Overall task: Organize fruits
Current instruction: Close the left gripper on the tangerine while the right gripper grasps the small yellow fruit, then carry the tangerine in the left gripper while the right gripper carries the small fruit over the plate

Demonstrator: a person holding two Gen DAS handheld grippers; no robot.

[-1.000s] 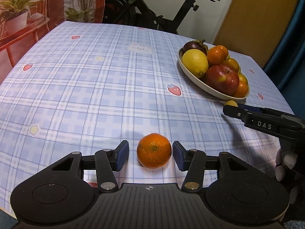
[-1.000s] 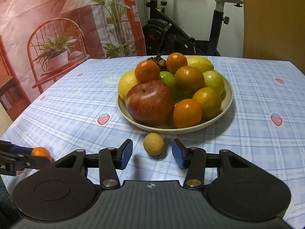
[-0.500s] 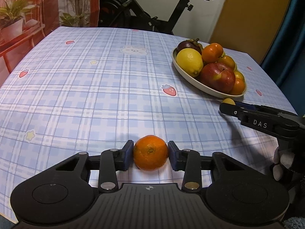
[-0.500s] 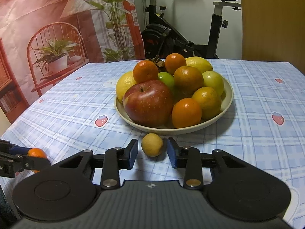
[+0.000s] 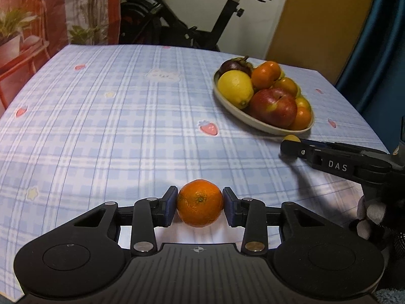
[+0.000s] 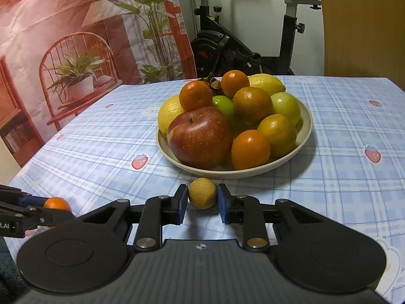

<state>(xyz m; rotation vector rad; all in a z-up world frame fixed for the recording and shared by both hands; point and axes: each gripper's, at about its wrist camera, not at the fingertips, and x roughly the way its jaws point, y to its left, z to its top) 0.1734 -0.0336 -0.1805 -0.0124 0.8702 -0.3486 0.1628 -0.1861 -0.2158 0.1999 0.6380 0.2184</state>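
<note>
Between the left gripper's [image 5: 200, 204] blue fingers [image 5: 169, 206] sits a mandarin [image 5: 200, 203], pinched on both sides. The right gripper [image 6: 202, 200] has just been closing and now clamps a small yellow fruit [image 6: 202, 196], low over the checked surface [image 5: 114, 131], just beside the heaped fruit plate [image 6: 298, 152].

Looks like somebody's home, living or dining area

There's a table with a checked strawberry-print tablecloth [image 5: 106, 131], a bowl [image 6: 302, 149] piled with fruit, an exercise bike [image 6: 227, 45] parked right behind it, plus a printed backdrop [image 6: 76, 38] of a chair and plants.
</note>
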